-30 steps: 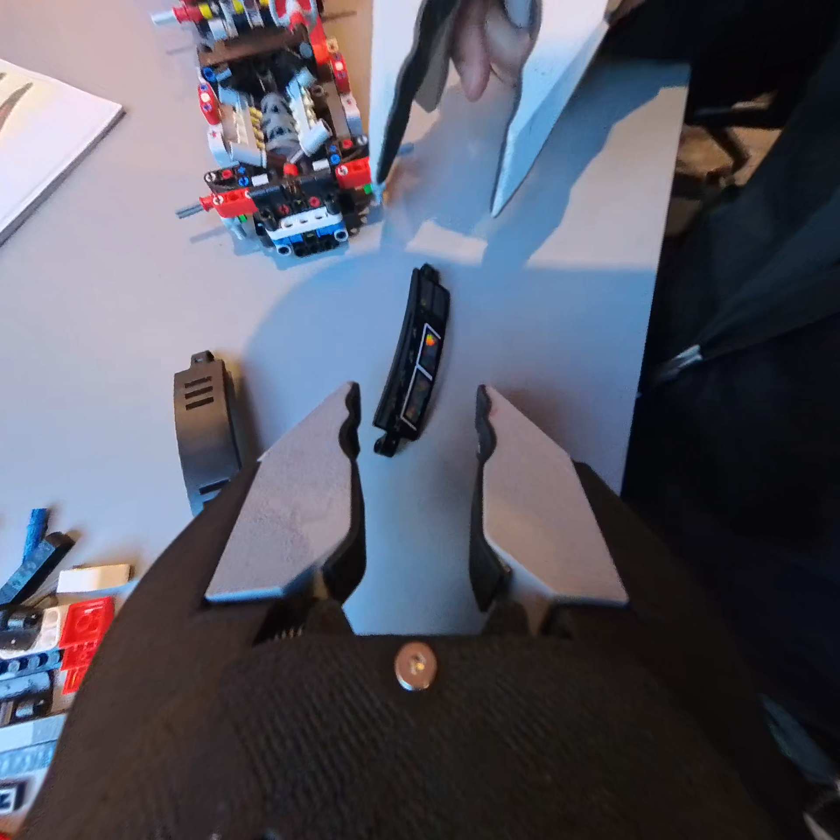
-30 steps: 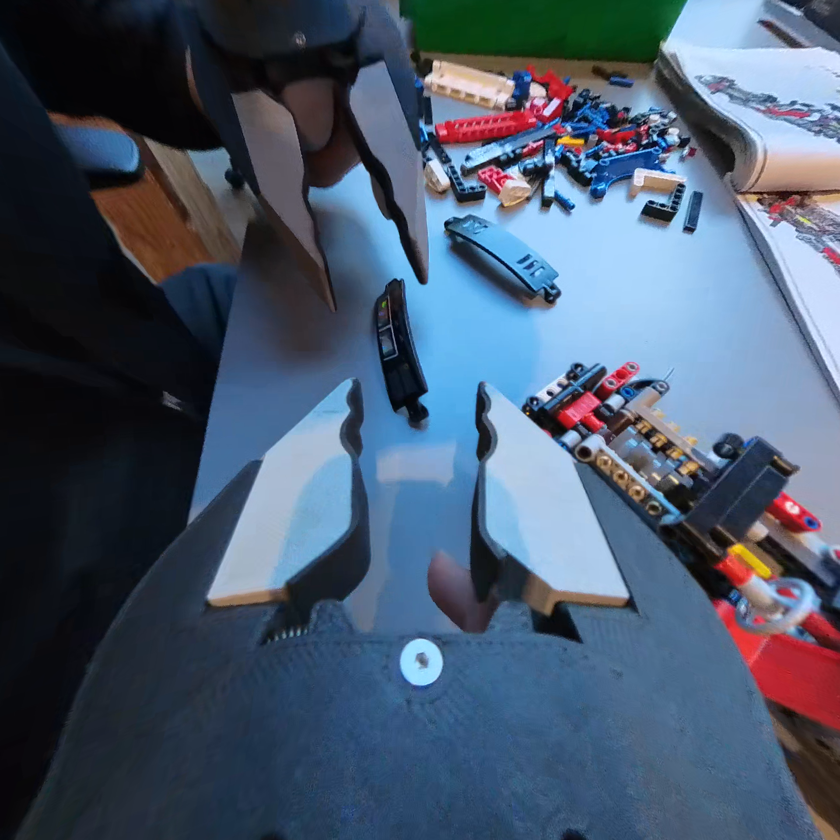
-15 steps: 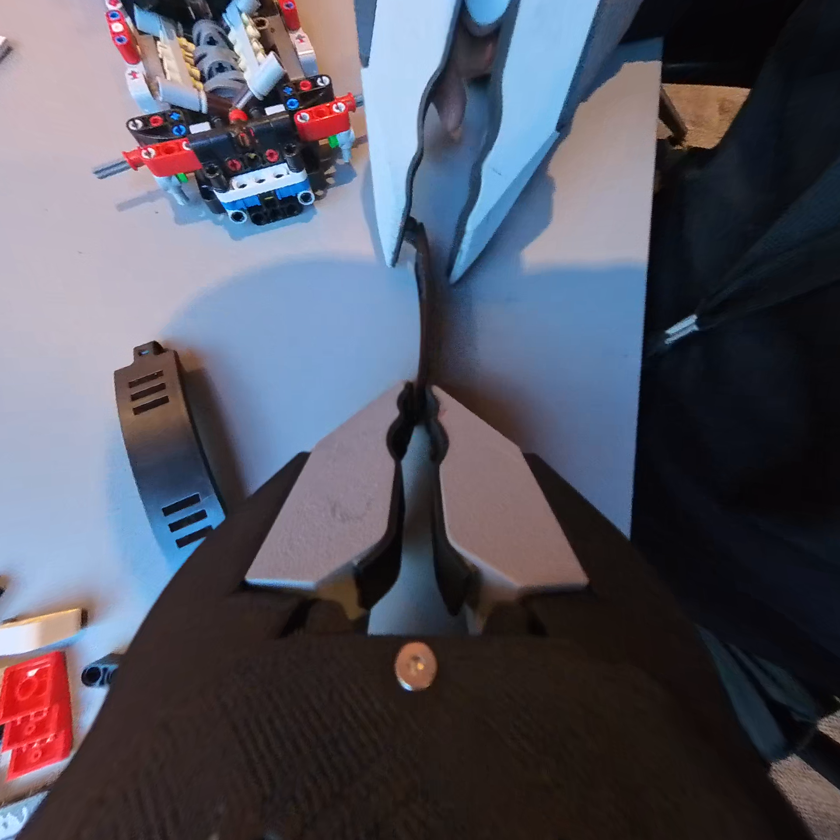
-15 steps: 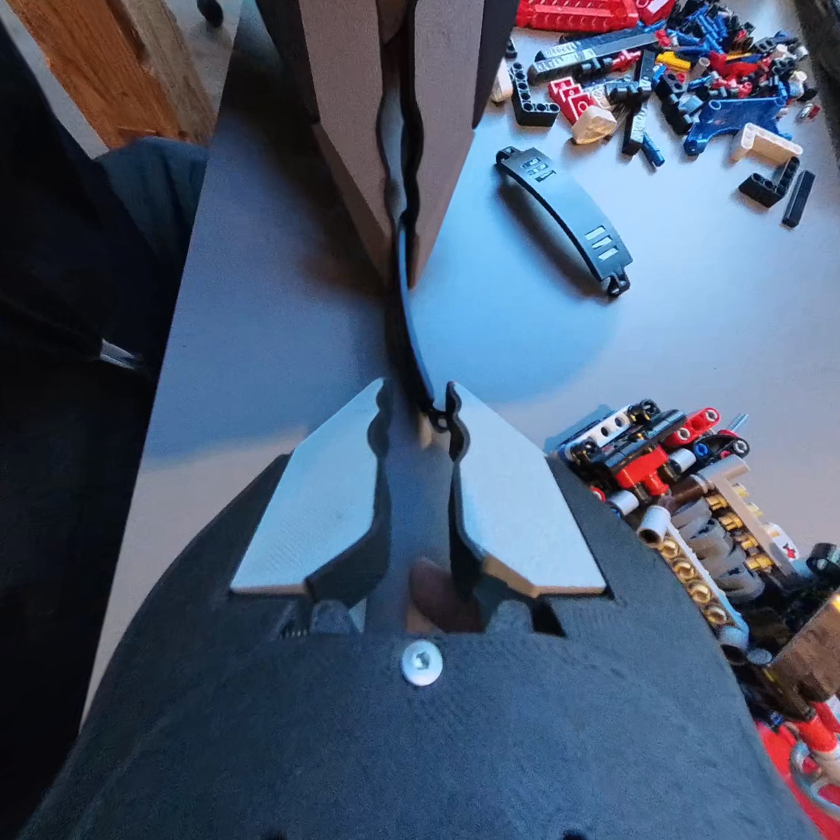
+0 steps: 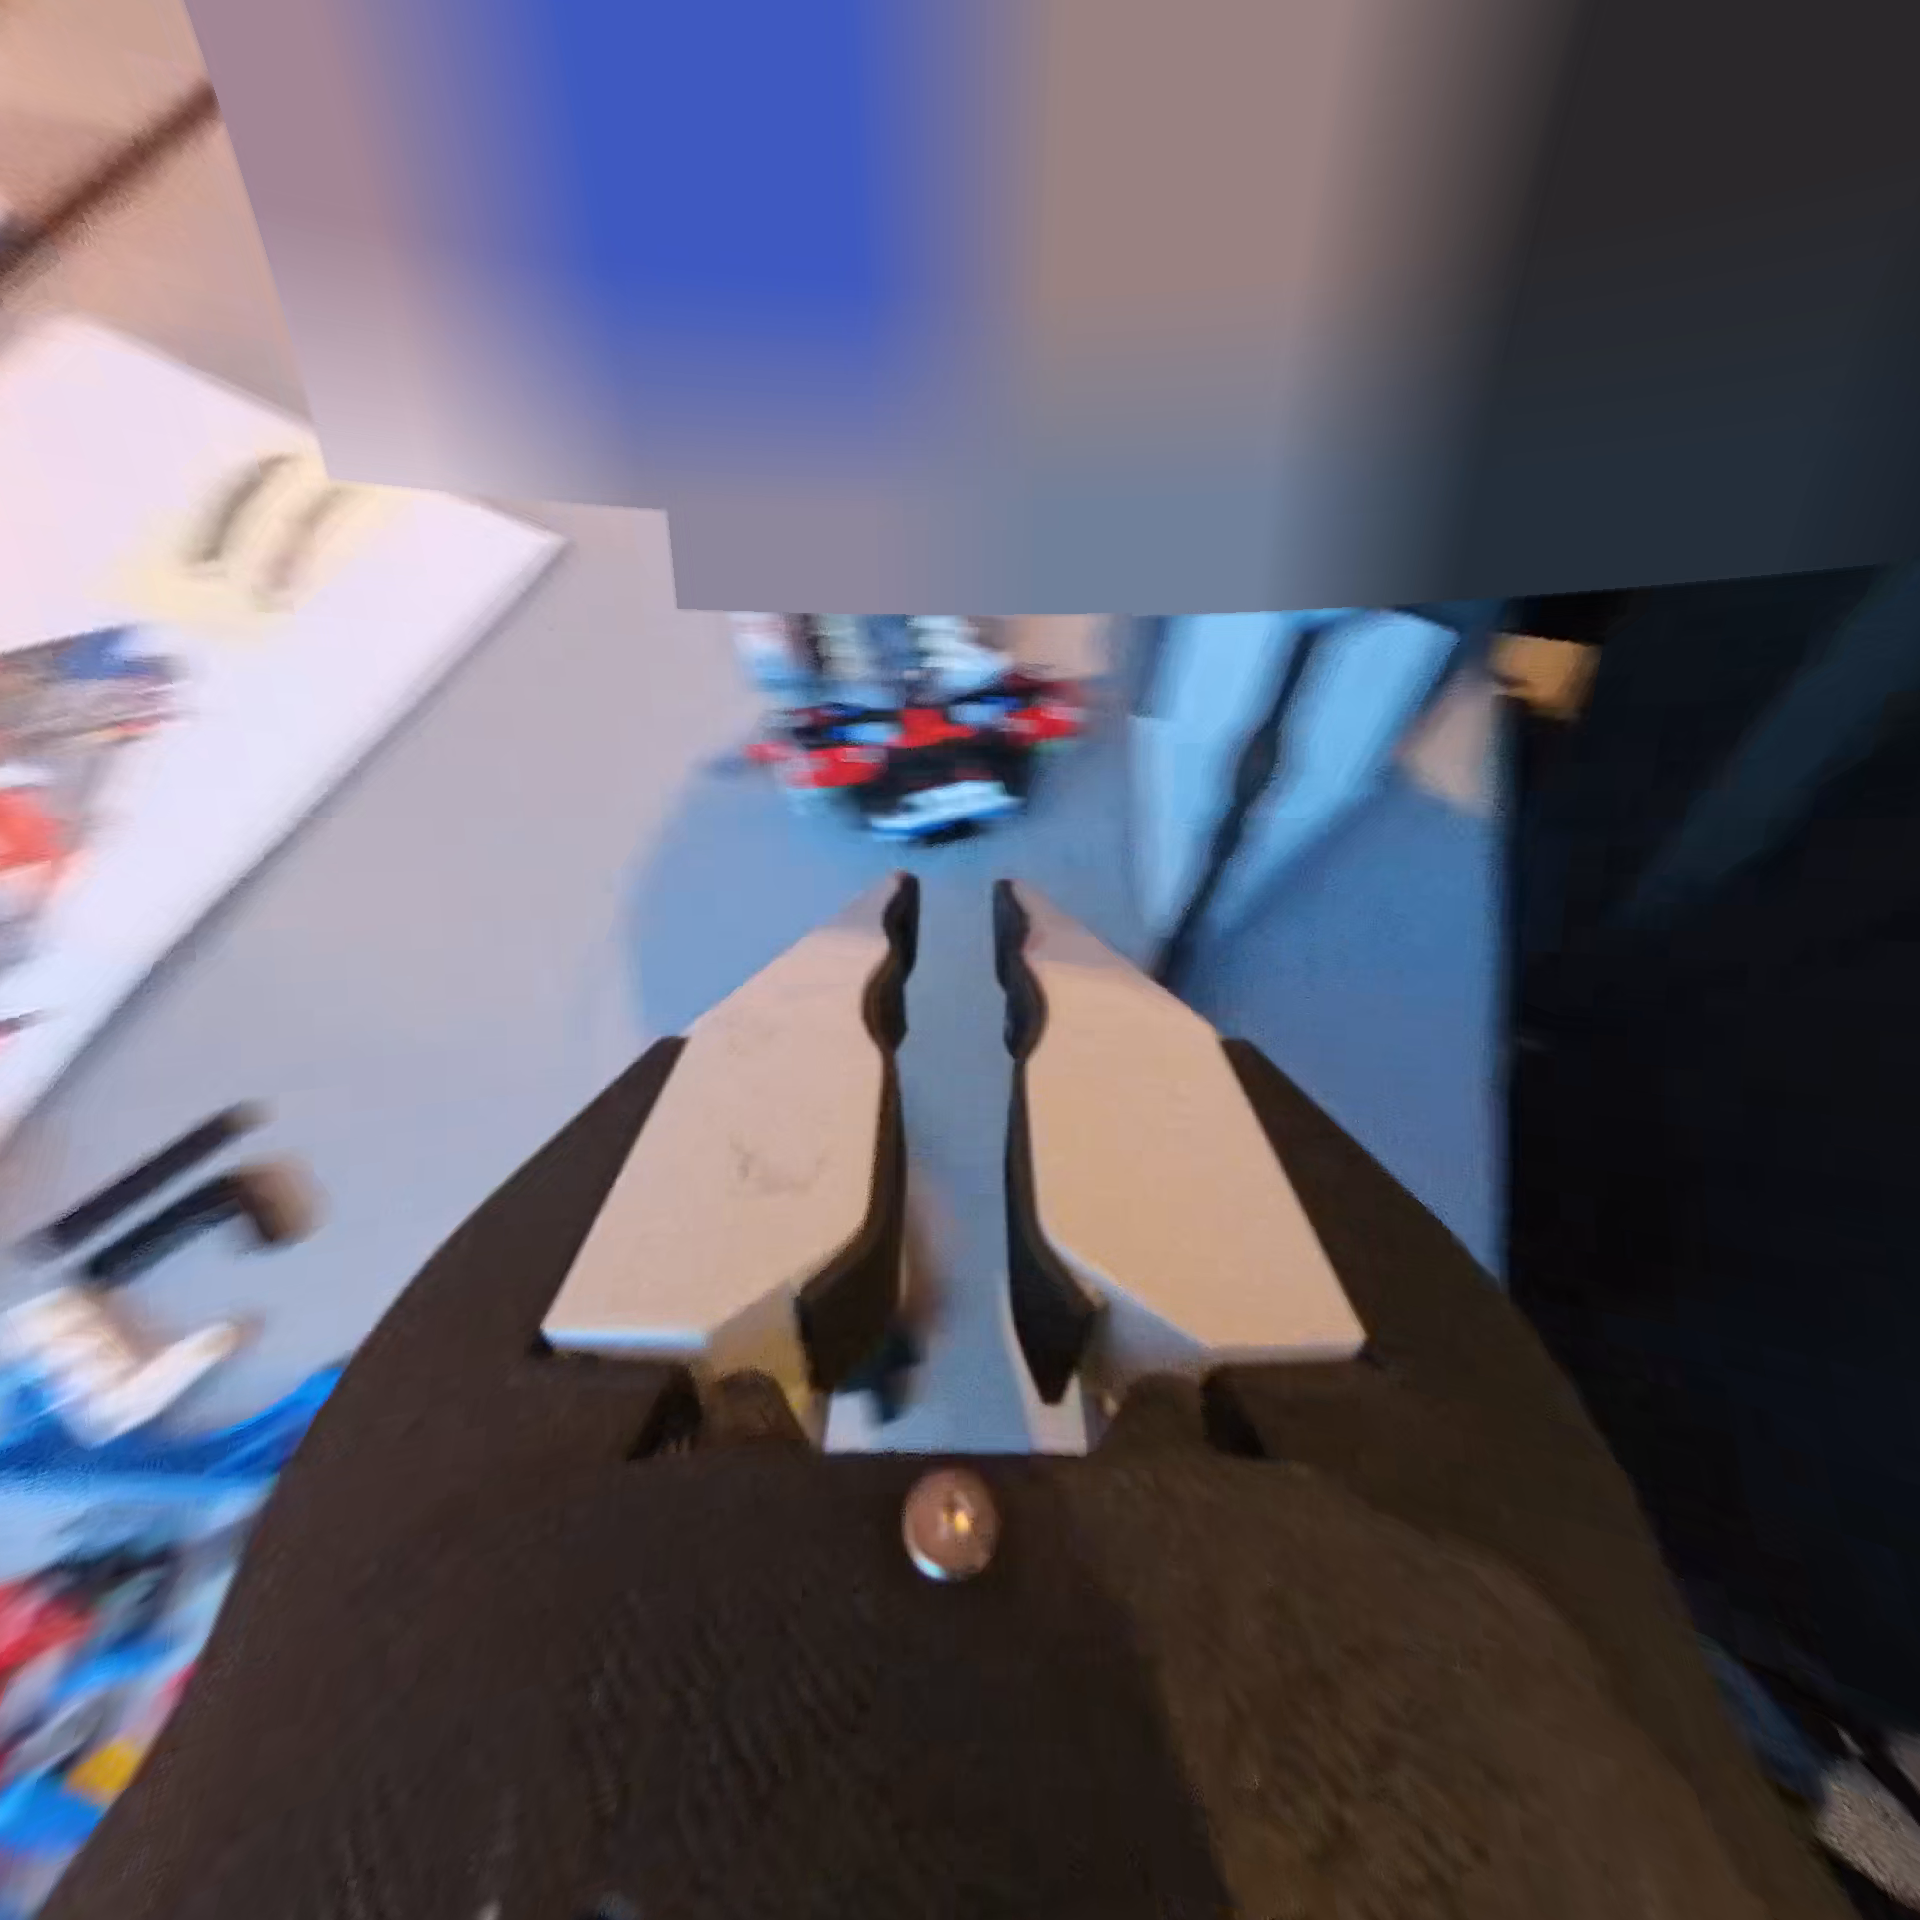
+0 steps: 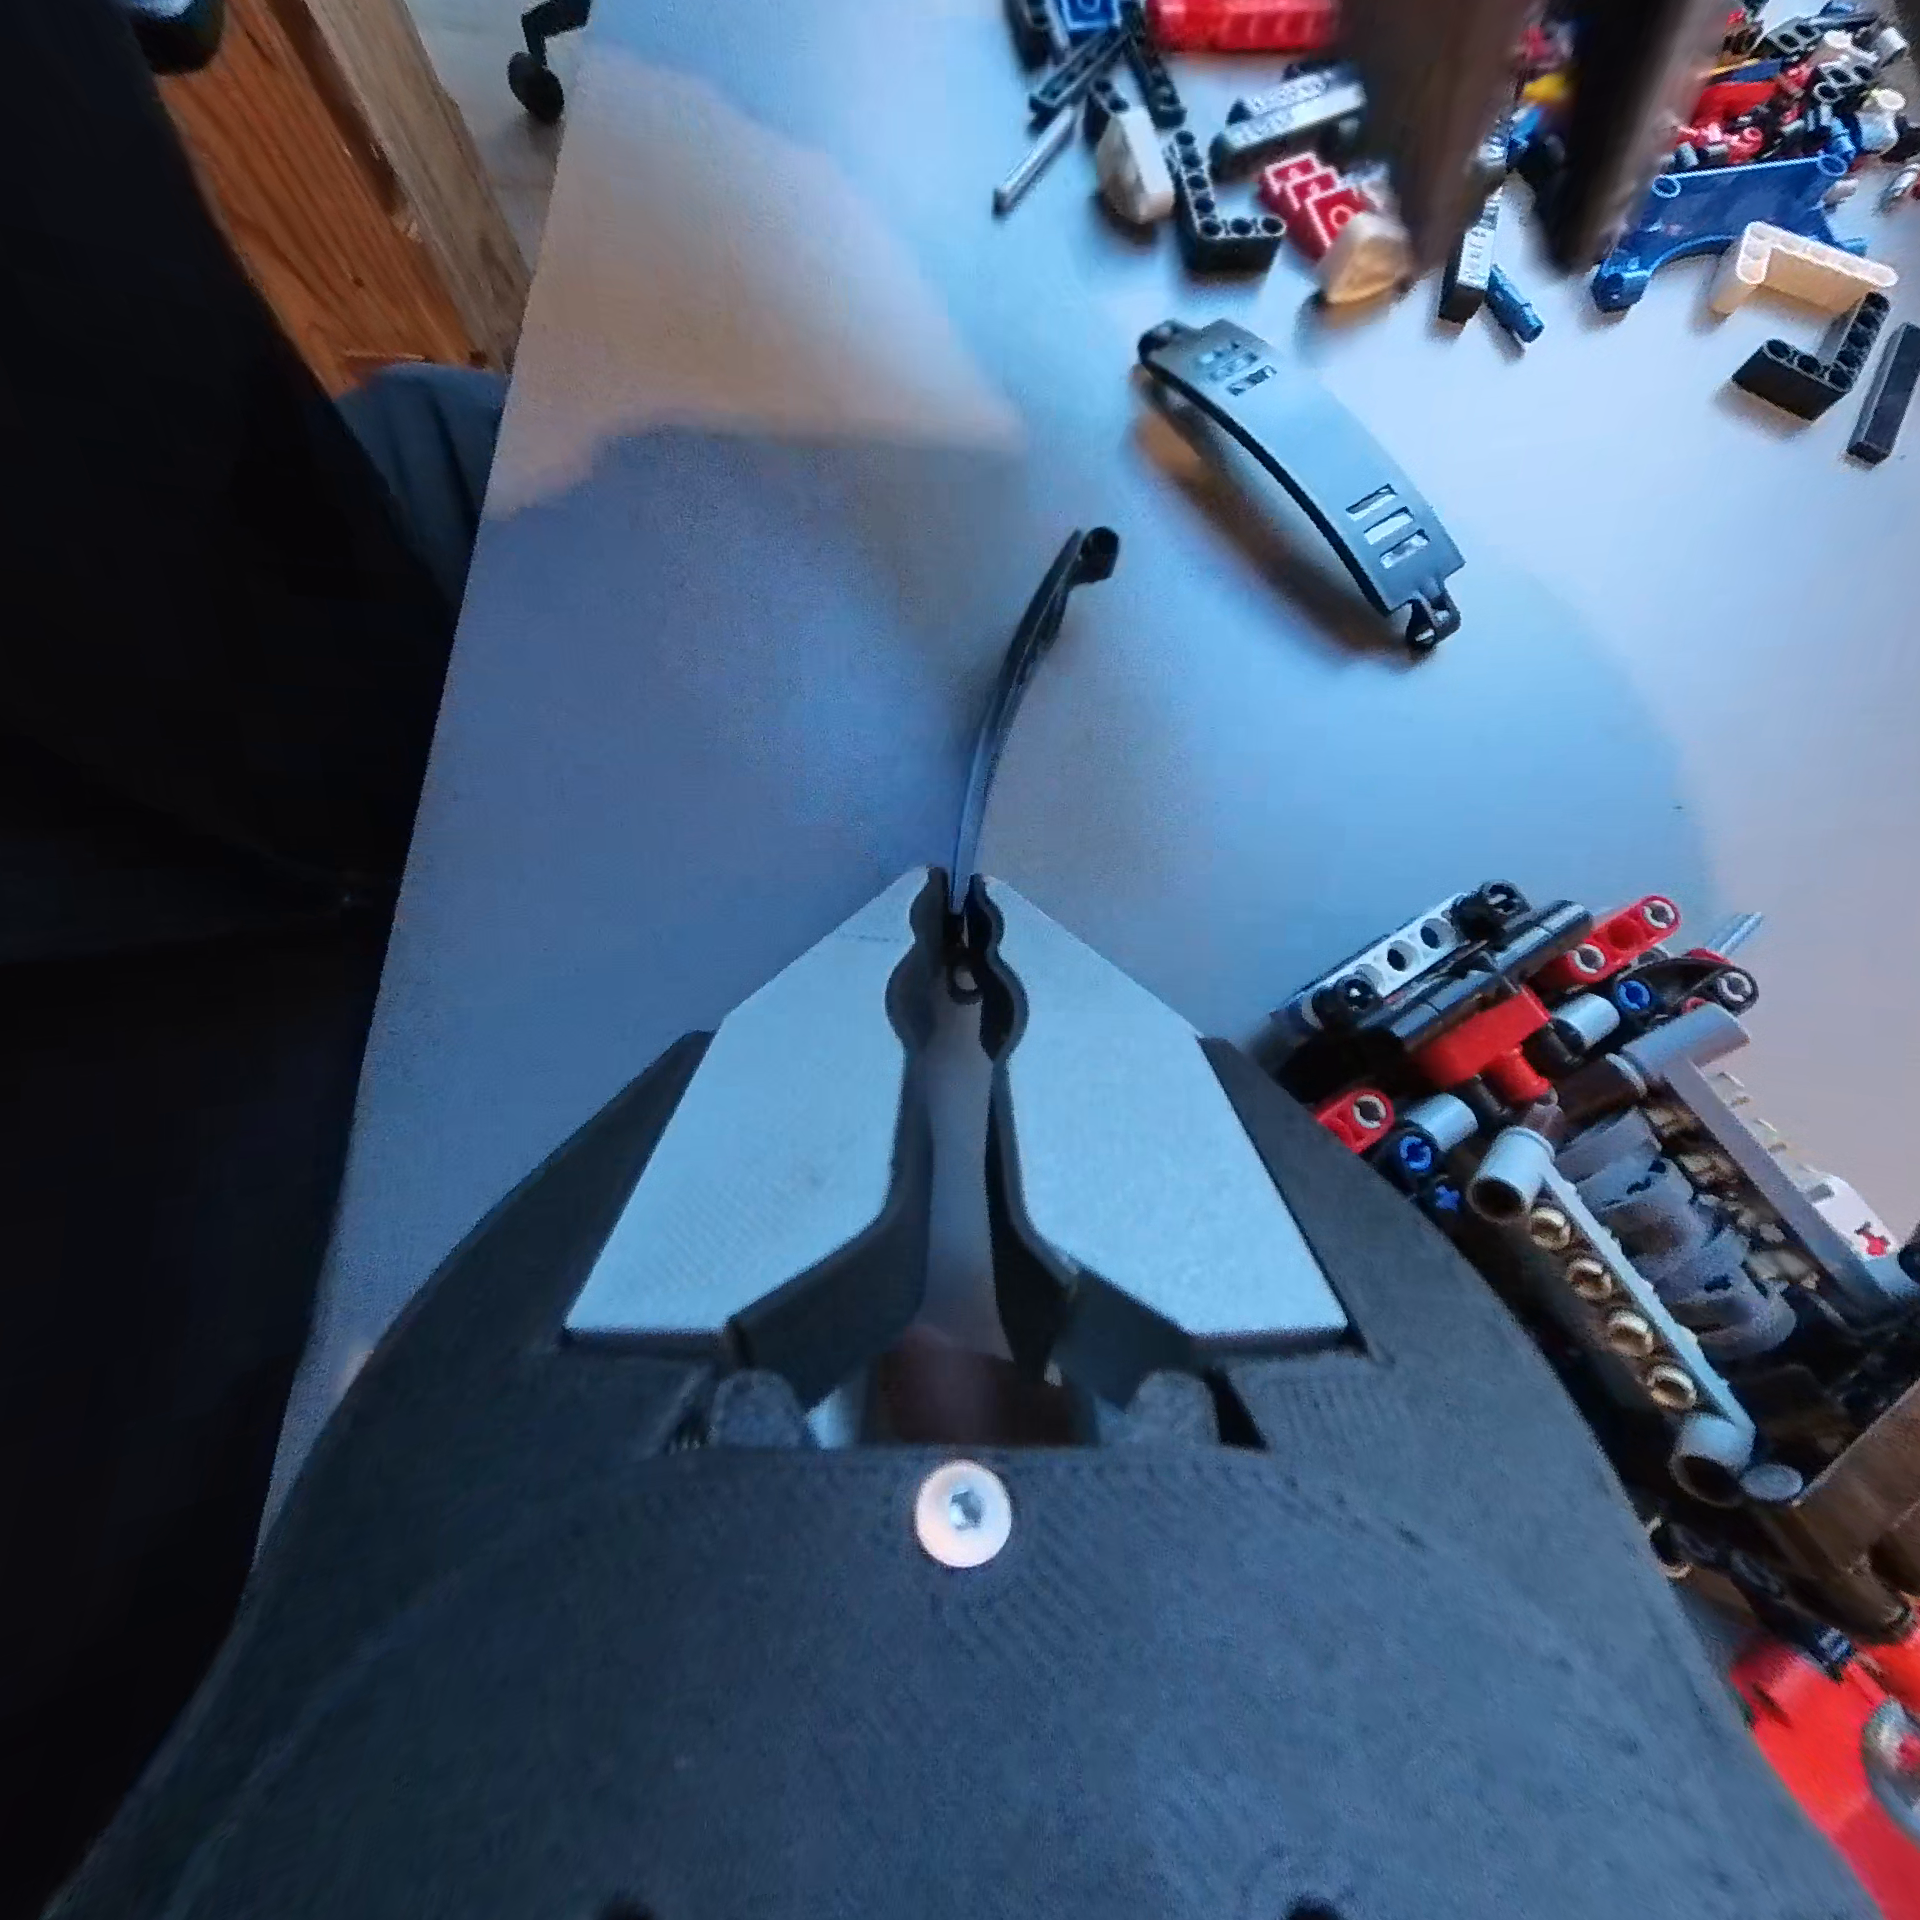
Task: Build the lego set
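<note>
My right gripper (image 6: pixel 961 909) is shut on one end of a thin black curved panel (image 6: pixel 1023 665). The panel shows edge-on and juts forward above the grey table (image 6: pixel 675 831). My left gripper (image 5: pixel 951 904) has a narrow gap between its fingers and holds nothing; its view is smeared by motion. It also shows in the right wrist view (image 6: pixel 1501 239), far off above the loose parts. The partly built Lego chassis (image 6: pixel 1538 1081) lies just right of my right gripper and shows blurred ahead in the left wrist view (image 5: pixel 914 748). The right gripper (image 5: pixel 1236 831) shows there at the right.
A second black curved panel (image 6: pixel 1299 468) with slots lies flat ahead. A pile of loose Lego parts (image 6: pixel 1351 187) covers the far right. An open instruction booklet (image 5: pixel 208 623) lies at the left. The table's edge (image 6: pixel 488 623) runs along the left, with a wooden cabinet (image 6: pixel 343 187) beyond. Tip to tip, the grippers are about 11 cm apart.
My left gripper has let go of the curved panel, opened slightly and swung away toward the loose parts. My right gripper has closed fully on the panel's other end and lifted it.
</note>
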`<state>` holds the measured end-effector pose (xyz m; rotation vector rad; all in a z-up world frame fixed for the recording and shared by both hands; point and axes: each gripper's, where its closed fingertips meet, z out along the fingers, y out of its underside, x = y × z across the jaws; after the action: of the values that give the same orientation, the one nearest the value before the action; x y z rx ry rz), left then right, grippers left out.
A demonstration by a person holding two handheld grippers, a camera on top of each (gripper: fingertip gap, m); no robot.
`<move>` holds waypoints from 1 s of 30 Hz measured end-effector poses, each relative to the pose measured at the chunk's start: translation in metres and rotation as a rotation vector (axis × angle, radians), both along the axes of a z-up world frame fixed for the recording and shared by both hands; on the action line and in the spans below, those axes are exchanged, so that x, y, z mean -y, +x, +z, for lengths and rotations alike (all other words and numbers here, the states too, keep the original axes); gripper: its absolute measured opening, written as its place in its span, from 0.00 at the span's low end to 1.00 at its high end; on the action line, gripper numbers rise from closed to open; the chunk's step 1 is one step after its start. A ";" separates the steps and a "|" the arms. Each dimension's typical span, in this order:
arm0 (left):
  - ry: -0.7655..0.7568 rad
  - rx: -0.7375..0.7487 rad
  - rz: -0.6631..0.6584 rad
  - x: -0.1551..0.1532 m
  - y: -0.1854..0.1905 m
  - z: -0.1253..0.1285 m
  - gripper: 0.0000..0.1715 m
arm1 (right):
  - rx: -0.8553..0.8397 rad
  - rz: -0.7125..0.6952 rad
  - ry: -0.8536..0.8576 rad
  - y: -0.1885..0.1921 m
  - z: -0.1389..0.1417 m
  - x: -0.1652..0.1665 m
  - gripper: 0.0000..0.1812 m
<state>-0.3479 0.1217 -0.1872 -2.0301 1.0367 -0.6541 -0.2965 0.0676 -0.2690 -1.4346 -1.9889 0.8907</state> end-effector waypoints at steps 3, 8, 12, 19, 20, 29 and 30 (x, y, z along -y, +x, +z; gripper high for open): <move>-0.049 -0.165 0.221 -0.057 -0.045 -0.004 0.14 | -0.005 -0.013 -0.008 0.000 0.001 -0.002 0.00; -0.091 -0.133 0.230 -0.059 -0.049 -0.008 0.15 | -0.008 -0.026 -0.078 0.003 0.005 0.000 0.00; -0.160 -0.094 0.011 -0.006 -0.016 -0.019 0.14 | -0.015 -0.030 -0.184 0.003 0.010 0.002 0.00; -0.139 -0.183 -0.095 0.054 0.001 -0.047 0.22 | -0.053 -0.052 -0.483 0.010 0.031 0.001 0.00; -0.129 -0.166 -0.088 0.058 0.004 -0.047 0.24 | -0.046 -0.050 -0.546 0.011 0.033 0.003 0.00; 0.003 -0.219 -0.057 0.075 0.013 -0.063 0.28 | -0.030 -0.058 -0.891 0.021 0.047 0.016 0.00; 0.015 -0.222 -0.058 0.075 0.015 -0.064 0.28 | -0.034 -0.056 -0.903 0.023 0.049 0.017 0.00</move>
<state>-0.3330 0.0468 -0.2508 -2.1001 1.2286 -0.4556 -0.2736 0.0509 -0.2202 -1.8743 -1.5416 1.9119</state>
